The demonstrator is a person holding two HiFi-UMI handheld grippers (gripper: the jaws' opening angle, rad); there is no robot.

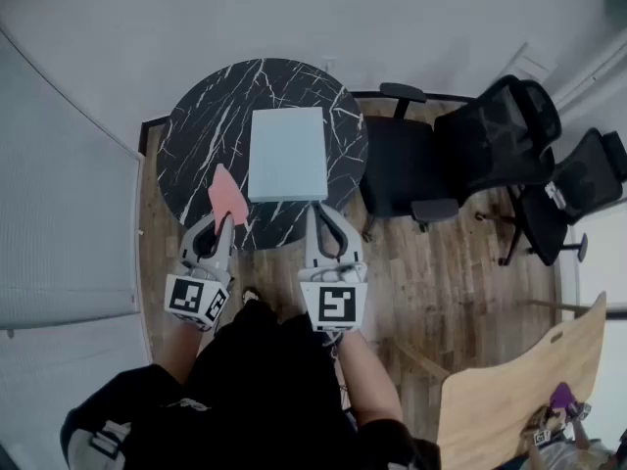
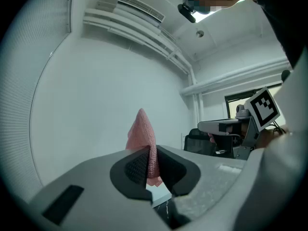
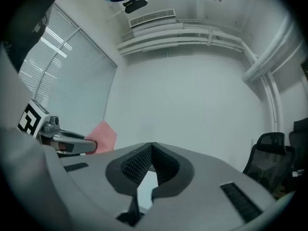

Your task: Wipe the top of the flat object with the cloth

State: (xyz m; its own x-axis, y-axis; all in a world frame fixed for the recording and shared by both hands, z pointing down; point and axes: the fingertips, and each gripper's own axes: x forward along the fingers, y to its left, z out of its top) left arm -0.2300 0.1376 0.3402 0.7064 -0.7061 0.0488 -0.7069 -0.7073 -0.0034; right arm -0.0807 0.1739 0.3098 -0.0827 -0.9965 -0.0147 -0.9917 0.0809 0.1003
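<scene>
A pale blue flat object (image 1: 287, 154) lies on the round black marble table (image 1: 196, 145). My left gripper (image 1: 224, 219) is shut on a pink cloth (image 1: 227, 196), held over the table's near edge just left of the flat object. In the left gripper view the cloth (image 2: 143, 138) sticks up from between the closed jaws. My right gripper (image 1: 319, 209) is shut with nothing in it, at the flat object's near right corner. From the right gripper view, the cloth (image 3: 102, 136) and the left gripper (image 3: 89, 146) show at the left.
Black office chairs (image 1: 460, 155) stand right of the table on the wooden floor (image 1: 441, 272). A light wooden tabletop (image 1: 519, 399) fills the lower right corner. A white blind (image 1: 59, 194) runs along the left side. An air conditioner (image 3: 151, 17) hangs on the far wall.
</scene>
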